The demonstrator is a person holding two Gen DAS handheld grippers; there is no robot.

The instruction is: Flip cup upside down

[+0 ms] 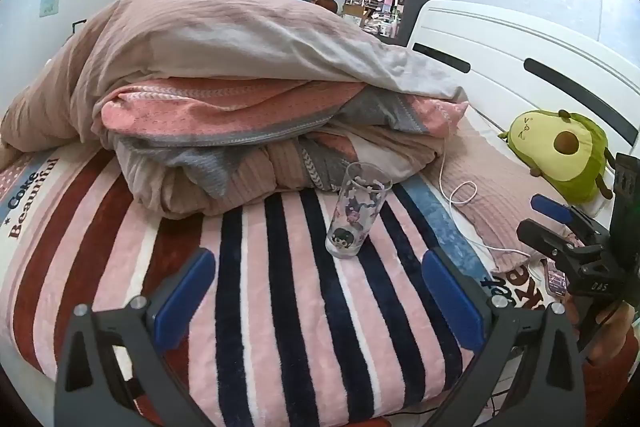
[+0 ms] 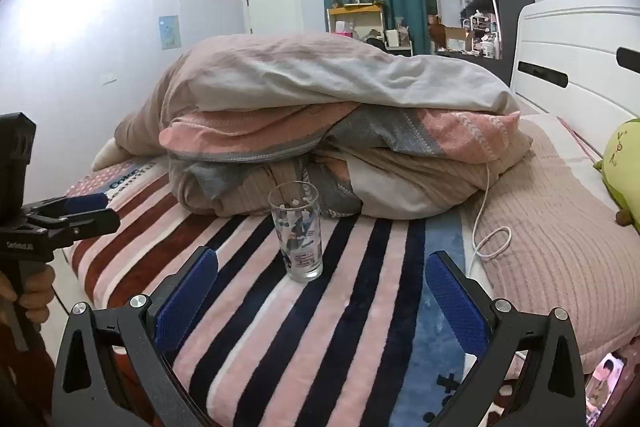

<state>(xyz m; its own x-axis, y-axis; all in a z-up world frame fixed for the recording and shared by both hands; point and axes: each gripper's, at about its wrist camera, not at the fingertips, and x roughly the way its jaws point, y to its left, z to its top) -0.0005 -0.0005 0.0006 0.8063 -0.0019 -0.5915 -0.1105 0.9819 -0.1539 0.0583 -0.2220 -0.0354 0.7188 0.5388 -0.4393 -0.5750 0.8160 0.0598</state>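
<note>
A tall clear glass cup (image 1: pixel 357 210) with cartoon prints stands upright, mouth up, on the striped blanket (image 1: pixel 280 307) of a bed. It also shows in the right wrist view (image 2: pixel 298 231). My left gripper (image 1: pixel 318 267) is open and empty, a little short of the cup, which sits ahead and slightly right of its middle. My right gripper (image 2: pixel 322 269) is open and empty, with the cup just ahead between the lines of its blue fingers (image 2: pixel 186 301). The right gripper also shows at the right edge of the left wrist view (image 1: pixel 560 223), and the left gripper at the left edge of the right wrist view (image 2: pixel 86 209).
A pile of folded quilts (image 1: pixel 248 107) lies right behind the cup. A white charging cable (image 1: pixel 460 195) runs over the pink pillow (image 2: pixel 552 219) to the right. An avocado plush toy (image 1: pixel 564 155) leans by the white headboard (image 1: pixel 520 55).
</note>
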